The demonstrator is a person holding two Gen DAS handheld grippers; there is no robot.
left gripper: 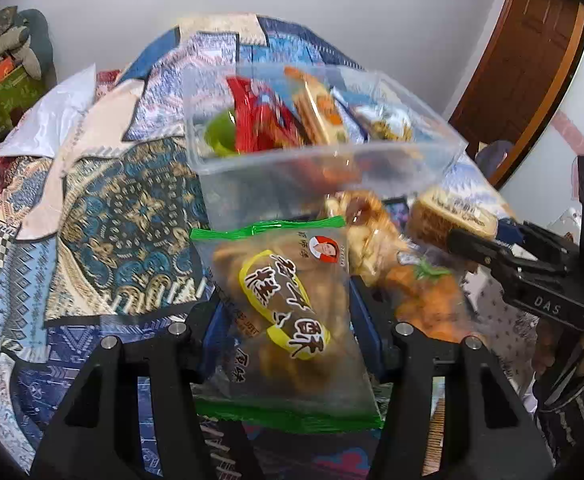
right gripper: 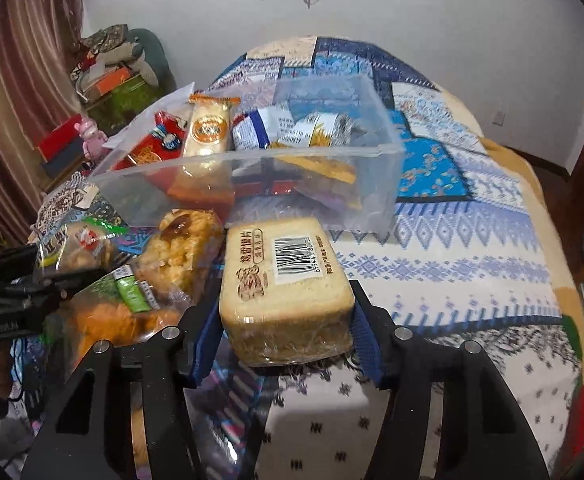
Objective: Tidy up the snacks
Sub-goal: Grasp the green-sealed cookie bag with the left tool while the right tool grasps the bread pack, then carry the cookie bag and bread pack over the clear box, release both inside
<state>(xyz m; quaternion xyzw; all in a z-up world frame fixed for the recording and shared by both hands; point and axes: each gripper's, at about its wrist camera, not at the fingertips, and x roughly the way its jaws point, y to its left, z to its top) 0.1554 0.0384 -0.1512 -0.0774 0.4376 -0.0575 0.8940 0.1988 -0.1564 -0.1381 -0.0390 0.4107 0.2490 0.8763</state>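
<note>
Two grippers each carried a snack toward the clear plastic bin (right gripper: 311, 184), which sat on the patchwork bedspread (right gripper: 471, 240) already partly filled with upright packets. The left gripper (left gripper: 284, 320) had its jaws pinching a green-edged bag of fried pastry (left gripper: 284, 300) at its sides, label up, probably so it could slide in beside the others. The right gripper (right gripper: 288, 320) had its jaws pressed against the flanks of a wrapped toast slab (right gripper: 284, 280), barcode facing up, held just short of the bin's near wall. More loose snacks (right gripper: 164, 272) lay heaped between the two tools, apparently waiting their turn. The bin's contents were blurred in the left wrist view, and its lower layer was hard to read through the cloudy wall. Whether either packet rested on the bed or hung clear could not be told.
</note>
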